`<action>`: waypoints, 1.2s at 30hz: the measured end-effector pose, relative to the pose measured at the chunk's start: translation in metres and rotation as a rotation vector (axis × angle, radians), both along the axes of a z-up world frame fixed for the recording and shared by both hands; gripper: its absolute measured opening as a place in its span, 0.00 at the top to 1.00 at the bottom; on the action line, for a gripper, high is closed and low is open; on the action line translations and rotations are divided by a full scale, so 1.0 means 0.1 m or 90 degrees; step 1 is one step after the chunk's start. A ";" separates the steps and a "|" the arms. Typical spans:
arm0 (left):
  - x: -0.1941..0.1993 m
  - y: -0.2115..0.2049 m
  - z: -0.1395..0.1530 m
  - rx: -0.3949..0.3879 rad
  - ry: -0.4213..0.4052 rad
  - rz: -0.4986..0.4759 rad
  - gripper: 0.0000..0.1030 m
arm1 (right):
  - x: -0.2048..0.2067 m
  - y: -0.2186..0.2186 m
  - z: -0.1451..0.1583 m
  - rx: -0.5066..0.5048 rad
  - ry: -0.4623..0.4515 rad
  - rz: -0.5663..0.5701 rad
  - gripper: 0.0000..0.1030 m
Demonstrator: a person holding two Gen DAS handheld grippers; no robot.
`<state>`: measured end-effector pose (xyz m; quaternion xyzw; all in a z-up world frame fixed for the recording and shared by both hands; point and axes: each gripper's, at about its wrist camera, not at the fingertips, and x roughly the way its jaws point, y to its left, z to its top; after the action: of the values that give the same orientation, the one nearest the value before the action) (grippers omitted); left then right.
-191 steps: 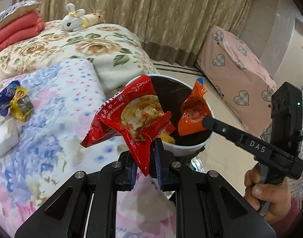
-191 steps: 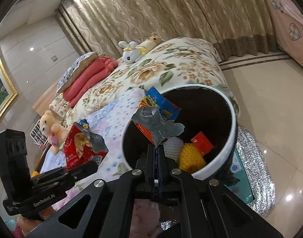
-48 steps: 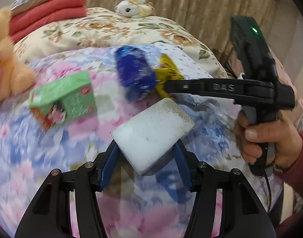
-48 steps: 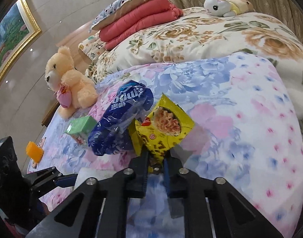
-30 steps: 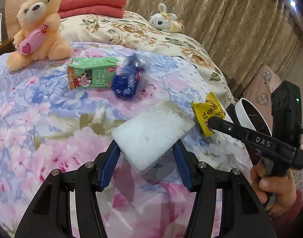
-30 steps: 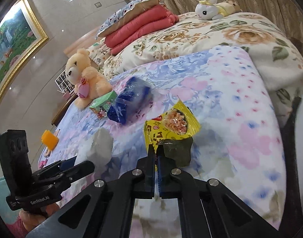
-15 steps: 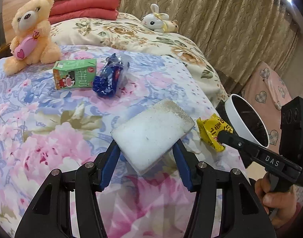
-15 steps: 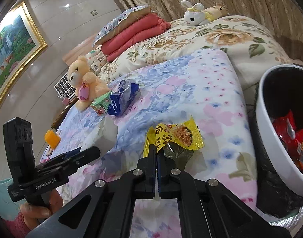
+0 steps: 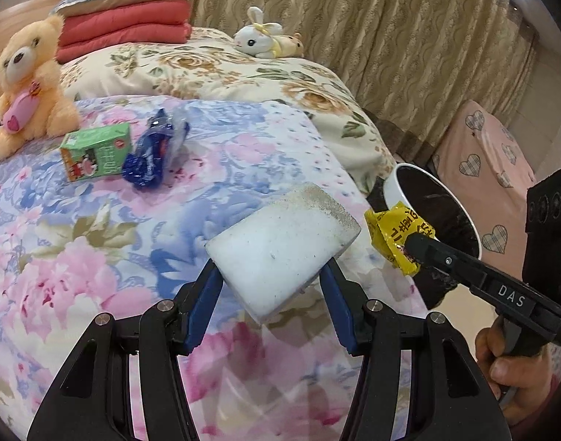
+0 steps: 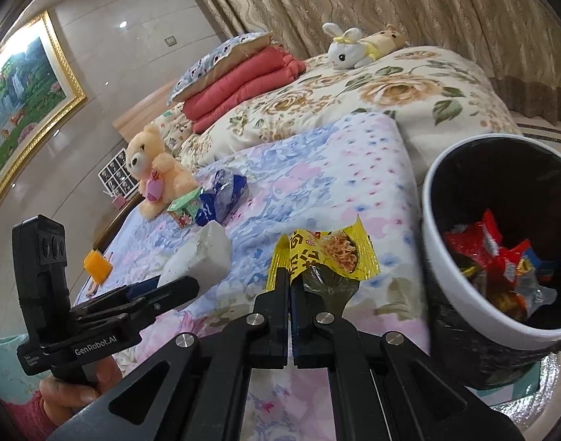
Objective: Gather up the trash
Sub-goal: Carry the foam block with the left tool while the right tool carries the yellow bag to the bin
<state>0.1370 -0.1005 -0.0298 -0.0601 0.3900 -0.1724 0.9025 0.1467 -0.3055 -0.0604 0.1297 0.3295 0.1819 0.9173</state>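
My left gripper (image 9: pixel 273 283) is shut on a white foam block (image 9: pixel 282 248), held above the floral bedspread; the block also shows in the right wrist view (image 10: pixel 201 257). My right gripper (image 10: pixel 290 275) is shut on a yellow snack wrapper (image 10: pixel 328 251), which also shows in the left wrist view (image 9: pixel 399 237) just left of the bin. The white-rimmed black trash bin (image 10: pixel 432 220) stands beside the bed at the right and holds red and orange wrappers (image 10: pixel 489 253). A blue wrapper (image 9: pixel 151 154) and a green carton (image 9: pixel 94 150) lie on the bed.
A teddy bear (image 9: pixel 23 84) sits at the bed's left. Folded red blankets (image 9: pixel 126 33) and a bunny toy (image 9: pixel 260 38) lie at the back. An orange object (image 10: pixel 96 266) sits at the bed's left edge. A pink heart-patterned cover (image 9: pixel 489 158) stands beyond the bin.
Both grippers have carried their loads off the bed's middle toward the bin. The bin now fills more of the right wrist view, and the blue wrapper and carton have receded.
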 end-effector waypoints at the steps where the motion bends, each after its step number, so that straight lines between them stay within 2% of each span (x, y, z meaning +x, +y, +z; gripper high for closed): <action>1: 0.00 -0.03 0.01 0.001 0.000 -0.002 0.47 | -0.01 -0.02 0.01 0.000 -0.002 -0.003 1.00; 17: -0.01 -0.38 0.15 0.004 -0.012 -0.034 0.47 | -0.16 -0.36 0.21 0.003 -0.031 -0.043 1.00; 36: 0.00 -1.04 0.19 0.021 -0.014 -0.104 0.47 | -0.28 -0.95 0.25 0.015 -0.033 -0.111 1.00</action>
<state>0.1373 -0.2042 -0.0111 -0.0109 0.3869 -0.2398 0.8903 0.1189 -0.4005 -0.0351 0.1639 0.2909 0.1085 0.9363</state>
